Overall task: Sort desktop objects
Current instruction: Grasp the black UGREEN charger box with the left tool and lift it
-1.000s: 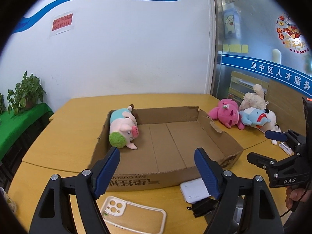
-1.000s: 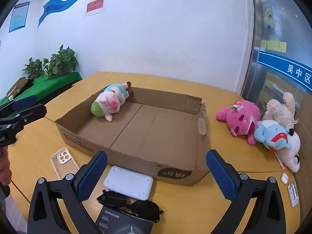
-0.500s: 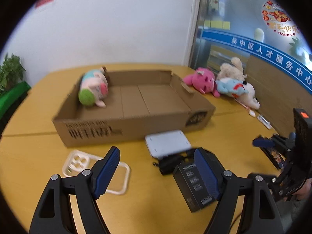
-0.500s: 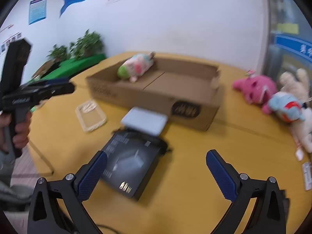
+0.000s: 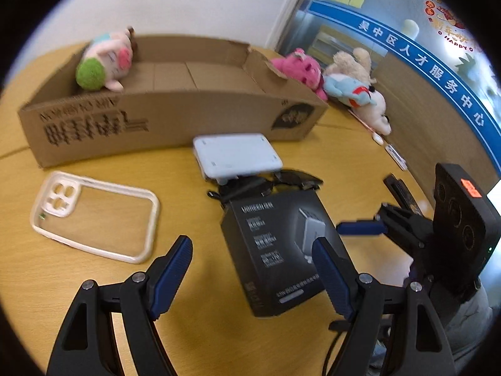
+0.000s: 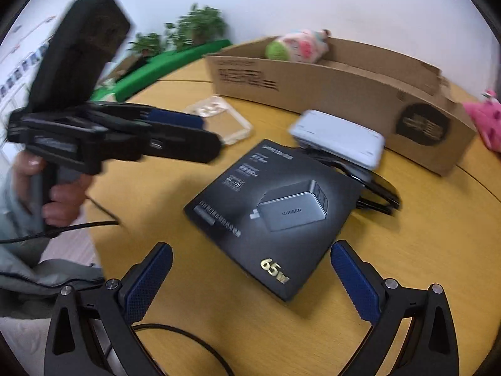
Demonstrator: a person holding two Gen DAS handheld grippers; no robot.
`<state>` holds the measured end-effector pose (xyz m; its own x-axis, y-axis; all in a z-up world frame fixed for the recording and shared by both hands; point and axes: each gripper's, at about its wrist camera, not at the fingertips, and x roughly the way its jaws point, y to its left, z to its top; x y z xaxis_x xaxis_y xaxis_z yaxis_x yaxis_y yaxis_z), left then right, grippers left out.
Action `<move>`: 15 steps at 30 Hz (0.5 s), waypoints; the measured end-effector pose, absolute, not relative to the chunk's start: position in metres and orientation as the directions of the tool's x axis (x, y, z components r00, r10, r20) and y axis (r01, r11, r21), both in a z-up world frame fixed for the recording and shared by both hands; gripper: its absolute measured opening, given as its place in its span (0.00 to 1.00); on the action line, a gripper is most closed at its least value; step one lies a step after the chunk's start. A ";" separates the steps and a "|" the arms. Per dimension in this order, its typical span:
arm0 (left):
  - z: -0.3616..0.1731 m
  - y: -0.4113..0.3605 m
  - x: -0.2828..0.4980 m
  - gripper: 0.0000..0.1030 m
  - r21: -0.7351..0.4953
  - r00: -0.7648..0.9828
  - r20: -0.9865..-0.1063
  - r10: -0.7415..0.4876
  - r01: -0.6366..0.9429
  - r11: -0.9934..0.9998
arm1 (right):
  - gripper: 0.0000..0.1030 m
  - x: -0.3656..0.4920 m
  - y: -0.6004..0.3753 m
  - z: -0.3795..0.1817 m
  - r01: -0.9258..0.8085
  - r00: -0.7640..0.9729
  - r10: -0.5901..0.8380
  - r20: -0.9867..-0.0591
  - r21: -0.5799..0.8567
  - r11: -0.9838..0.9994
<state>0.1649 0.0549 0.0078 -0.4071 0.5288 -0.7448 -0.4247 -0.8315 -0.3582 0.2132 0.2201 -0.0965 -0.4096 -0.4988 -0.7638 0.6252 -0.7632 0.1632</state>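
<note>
a round yellow wooden table (image 5: 194, 285) stands by a white wall (image 5: 194, 3) and a glass partition with a blue band (image 5: 416, 62). on it a low cardboard box (image 5: 175, 116) holds a plush pig (image 5: 103, 62); more plush toys (image 5: 341, 78) lie beside the box. near it lie a clear phone case (image 5: 94, 216), a white flat device (image 5: 236, 155), sunglasses (image 6: 375, 194) and a black charger box (image 6: 272, 216). the left tongs (image 5: 252, 272) and right tongs (image 6: 250, 279) both gape wide, holding nothing, above the charger box. green plants (image 6: 188, 31) stand behind.
</note>
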 end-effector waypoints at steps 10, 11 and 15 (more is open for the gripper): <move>-0.033 0.073 0.145 0.64 -0.569 -0.212 -0.696 0.686 -0.419 -0.707 | 0.99 0.204 0.228 -0.112 0.589 -0.409 -0.424 -0.808 0.121 -0.799; -0.032 0.073 0.145 0.61 -0.574 -0.208 -0.691 0.692 -0.423 -0.701 | 0.98 0.202 0.226 -0.114 0.588 -0.409 -0.418 -0.811 0.116 -0.801; -0.026 0.070 0.149 0.59 -0.544 -0.227 -0.704 0.673 -0.436 -0.717 | 0.97 0.194 0.219 -0.120 0.579 -0.426 -0.398 -0.812 0.093 -0.810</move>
